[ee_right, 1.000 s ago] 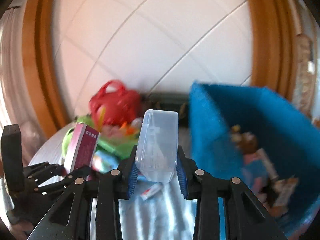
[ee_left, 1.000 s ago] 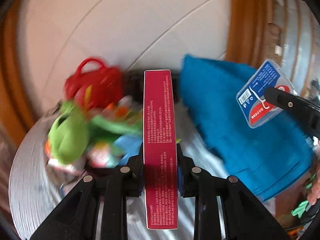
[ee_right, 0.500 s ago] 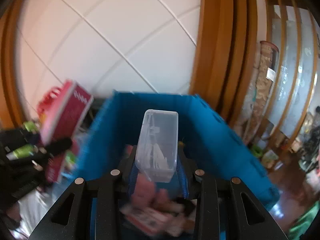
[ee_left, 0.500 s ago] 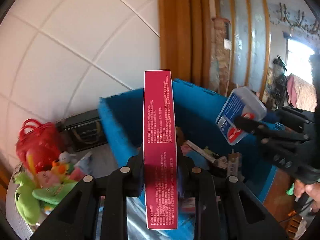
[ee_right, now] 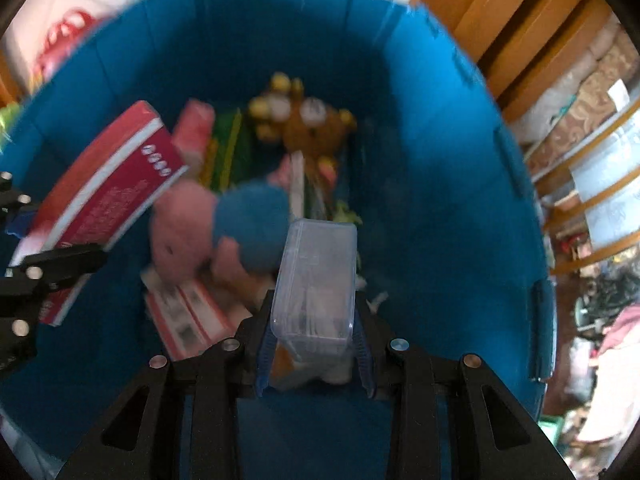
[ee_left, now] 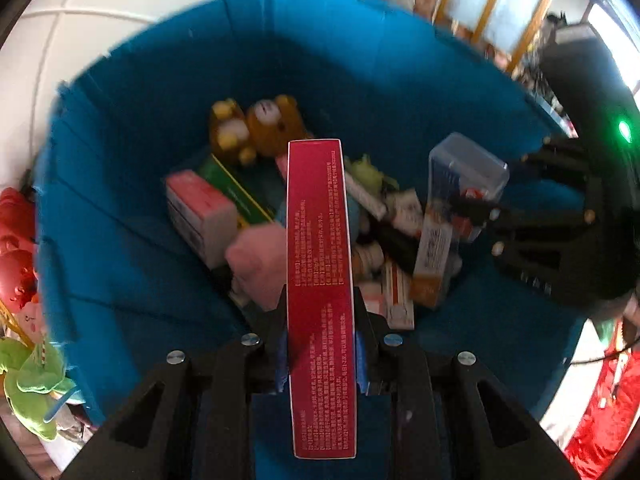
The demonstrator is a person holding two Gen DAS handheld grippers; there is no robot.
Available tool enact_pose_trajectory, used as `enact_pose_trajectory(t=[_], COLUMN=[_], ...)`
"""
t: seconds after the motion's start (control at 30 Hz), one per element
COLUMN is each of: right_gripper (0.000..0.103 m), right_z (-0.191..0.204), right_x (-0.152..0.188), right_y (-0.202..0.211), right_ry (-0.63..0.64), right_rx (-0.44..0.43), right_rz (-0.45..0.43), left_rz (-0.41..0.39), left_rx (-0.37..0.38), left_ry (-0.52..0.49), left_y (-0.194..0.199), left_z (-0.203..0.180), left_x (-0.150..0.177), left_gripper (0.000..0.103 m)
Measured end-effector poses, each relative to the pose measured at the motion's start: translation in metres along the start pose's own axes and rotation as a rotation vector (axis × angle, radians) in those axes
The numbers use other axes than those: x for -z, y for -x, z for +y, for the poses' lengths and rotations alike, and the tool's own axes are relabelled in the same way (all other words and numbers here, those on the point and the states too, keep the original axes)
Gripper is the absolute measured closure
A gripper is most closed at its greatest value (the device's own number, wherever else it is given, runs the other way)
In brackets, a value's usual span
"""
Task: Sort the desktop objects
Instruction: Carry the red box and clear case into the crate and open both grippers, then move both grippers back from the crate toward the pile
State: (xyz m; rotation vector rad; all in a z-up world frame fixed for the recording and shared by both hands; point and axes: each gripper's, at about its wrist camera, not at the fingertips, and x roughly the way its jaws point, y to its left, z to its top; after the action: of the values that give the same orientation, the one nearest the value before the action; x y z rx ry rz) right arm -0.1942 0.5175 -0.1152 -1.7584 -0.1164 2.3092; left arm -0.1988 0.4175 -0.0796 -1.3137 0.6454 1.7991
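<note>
My left gripper (ee_left: 320, 356) is shut on a long dark-red box (ee_left: 320, 280) with small white print, held upright over the open blue fabric bin (ee_left: 120, 208). My right gripper (ee_right: 314, 354) is shut on a clear plastic case (ee_right: 316, 288), also above the blue bin (ee_right: 440, 168). In the left wrist view the clear case (ee_left: 464, 172) and the right gripper (ee_left: 480, 216) hang at the right side of the bin. Seen from the right wrist, the red box (ee_right: 108, 196) and the left gripper (ee_right: 52, 272) are at the left.
The bin holds a brown bear plush (ee_left: 272, 128), a pink and blue plush (ee_right: 224, 224), several small cartons (ee_left: 200, 212) and tubes. A red bag (ee_left: 16, 252) and green plush (ee_left: 28, 380) lie outside to the left. Wooden furniture (ee_right: 500, 32) stands behind.
Both grippers swung from the toy pile across to above the blue bin and tipped downward, each keeping its object. The bin's contents now fill both views.
</note>
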Motion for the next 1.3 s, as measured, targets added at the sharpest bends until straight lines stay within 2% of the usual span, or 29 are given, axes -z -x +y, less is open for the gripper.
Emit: enact_pose_trajectory(t=[0.13,0.23,0.43,0.53,0.6,0.7,0.77,0.9,1.1,1.23,1.3], right_gripper=[0.069,0.069,0.069,0.069,0.065,0.046,0.029,0.026,0.02,0.01,0.003], right_z=[-0.017,-0.025,-0.028,-0.028,-0.029,-0.027,-0.025,-0.02,-0.026,-0.027,-0.029], right_x=[0.011,0.019,0.015,0.016,0.014,0.014,0.013,0.014,0.015,0.016,0.017], right_y=[-0.023,-0.03,-0.024,-0.022,-0.021,-0.018,-0.015,-0.012,-0.008,-0.003,0.004], right_ry=[0.023,0.027,0.016,0.016,0.015,0.016,0.02,0.039,0.0,-0.014,-0.031], right_rx=[-0.01,-0.038,-0.046,-0.039,-0.039,-0.019,-0.016,0.024,0.01,0.02,0.022], right_rz=[0.094,0.111,0.051,0.037,0.03,0.014,0.004,-0.018,-0.043,-0.072,-0.101], left_rz=[0.05,0.076,0.105,0.105,0.097,0.085,0.084,0.077,0.038,-0.005,-0.054], left_rx=[-0.054,-0.084,-0.123,-0.138,-0.149,-0.159,-0.164,-0.173,-0.18,-0.173,-0.174], left_ry=[-0.078,-0.108,-0.117,-0.12,-0.122,-0.127,-0.13,-0.131,-0.132,-0.123,-0.113], left_y=[-0.009,-0.013,-0.019,-0.019,-0.018,-0.017,-0.017,-0.015,-0.005,0.01,0.022], left_z=[-0.015,-0.018,-0.018,-0.019,-0.019,-0.02,-0.021,-0.022,-0.024,-0.021,-0.019], left_x=[0.003,0.004,0.002,0.002,0.003,0.003,0.003,0.004,0.007,0.013,0.016], left_gripper=[0.079,0.079,0.078,0.067,0.055,0.051,0.051,0.051,0.051,0.051,0.051])
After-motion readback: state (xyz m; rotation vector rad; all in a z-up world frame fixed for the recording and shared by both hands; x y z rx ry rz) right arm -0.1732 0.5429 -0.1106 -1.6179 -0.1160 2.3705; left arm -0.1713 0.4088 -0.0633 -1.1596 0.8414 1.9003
